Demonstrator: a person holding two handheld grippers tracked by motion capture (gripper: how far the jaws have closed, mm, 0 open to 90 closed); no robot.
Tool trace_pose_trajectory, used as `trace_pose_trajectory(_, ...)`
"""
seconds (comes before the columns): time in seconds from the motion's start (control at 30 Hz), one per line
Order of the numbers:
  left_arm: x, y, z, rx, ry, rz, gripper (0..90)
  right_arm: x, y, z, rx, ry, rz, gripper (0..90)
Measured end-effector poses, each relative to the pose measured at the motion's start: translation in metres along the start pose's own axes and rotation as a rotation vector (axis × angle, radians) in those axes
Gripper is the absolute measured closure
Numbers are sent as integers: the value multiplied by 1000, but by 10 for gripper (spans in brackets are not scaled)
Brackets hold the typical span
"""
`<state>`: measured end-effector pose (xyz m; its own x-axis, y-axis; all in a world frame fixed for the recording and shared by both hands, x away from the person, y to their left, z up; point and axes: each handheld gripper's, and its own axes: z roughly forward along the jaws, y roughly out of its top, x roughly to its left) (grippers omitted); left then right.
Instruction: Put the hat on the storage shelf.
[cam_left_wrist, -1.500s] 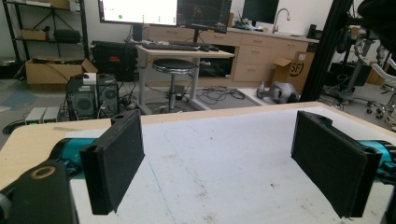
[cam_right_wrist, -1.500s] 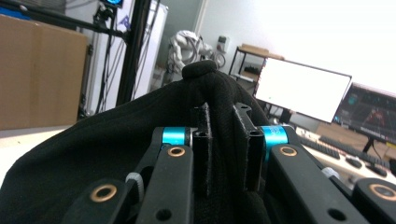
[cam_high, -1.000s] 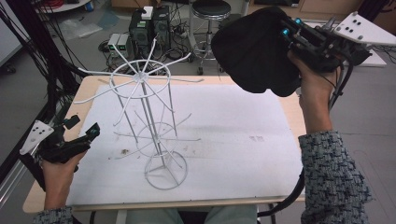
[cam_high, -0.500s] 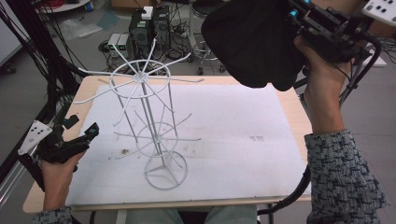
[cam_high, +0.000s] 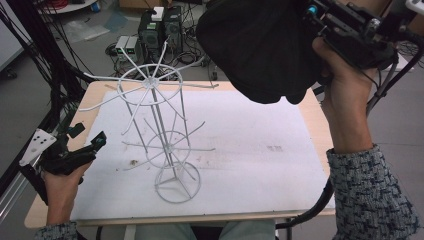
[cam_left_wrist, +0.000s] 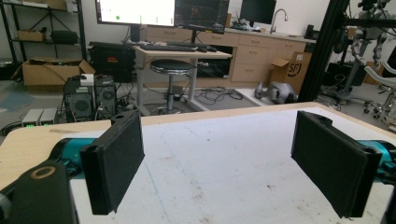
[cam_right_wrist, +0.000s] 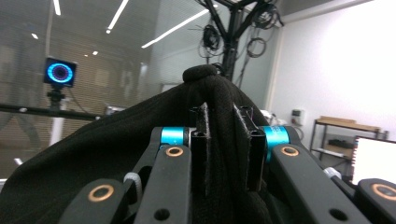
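**Black cloth held high, wire rack waiting below**

High view: the right gripper (cam_high: 320, 30) is raised well above the far right corner of the bench (cam_high: 300, 107), and a black cloth (cam_high: 260, 47) (it looks like a soft knitted hat, though I cannot be sure) hangs from it in a heavy bunch. Held that high, the cloth clears the top spokes of the white wire rack (cam_high: 157, 130), which stands upright on the white sheet (cam_high: 260, 165) covering the bench, left of the middle. My judgement is that the cloth is meant for one of those spokes, and the height gives room to come down onto it. The left gripper (cam_high: 85, 142) rests low at the bench's left edge, near the rack but apart from it, out of the way of the work.

Left gripper view: its fingers (cam_left_wrist: 114, 163) stand wide apart with nothing between them, and bare sheet lies ahead.

Right gripper view: the fingers (cam_right_wrist: 201, 144) are clamped on a gathered fold of the cloth, whose bunched top pokes up above them; pinching a fold rather than an edge keeps the loose fabric from slipping free.
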<state>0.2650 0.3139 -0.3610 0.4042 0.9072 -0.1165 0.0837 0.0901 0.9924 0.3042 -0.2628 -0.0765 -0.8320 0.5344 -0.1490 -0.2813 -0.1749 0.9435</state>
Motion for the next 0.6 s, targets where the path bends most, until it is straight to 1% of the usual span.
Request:
trace_pose_trajectory(0.03,0,0,0,-1,-1,-1,171,3,-3,3,2,16,10,783)
trace_pose_trajectory(0.13,0,0,0,0,-1,1,171,5,-7,6,4,29,17,782)
trace_pose_trajectory(0.23,0,1,-1,-4,0,1,171,7,-16,12,14,52,49,780)
trace_pose_trajectory(0.3,0,1,-1,-6,0,0,170,8,-20,15,22,64,54,779)
trace_pose_trajectory(0.33,1,1,-1,-6,2,-1,171,9,-22,16,24,67,61,778)
trace_pose_trajectory(0.4,1,1,-1,-5,2,-2,171,9,-24,17,26,71,59,776)
trace_pose_trajectory(0.47,1,1,-1,-4,2,0,171,11,-29,19,36,82,76,774)
trace_pose_trajectory(0.6,0,1,-1,-3,1,0,171,13,-34,22,53,87,76,767)
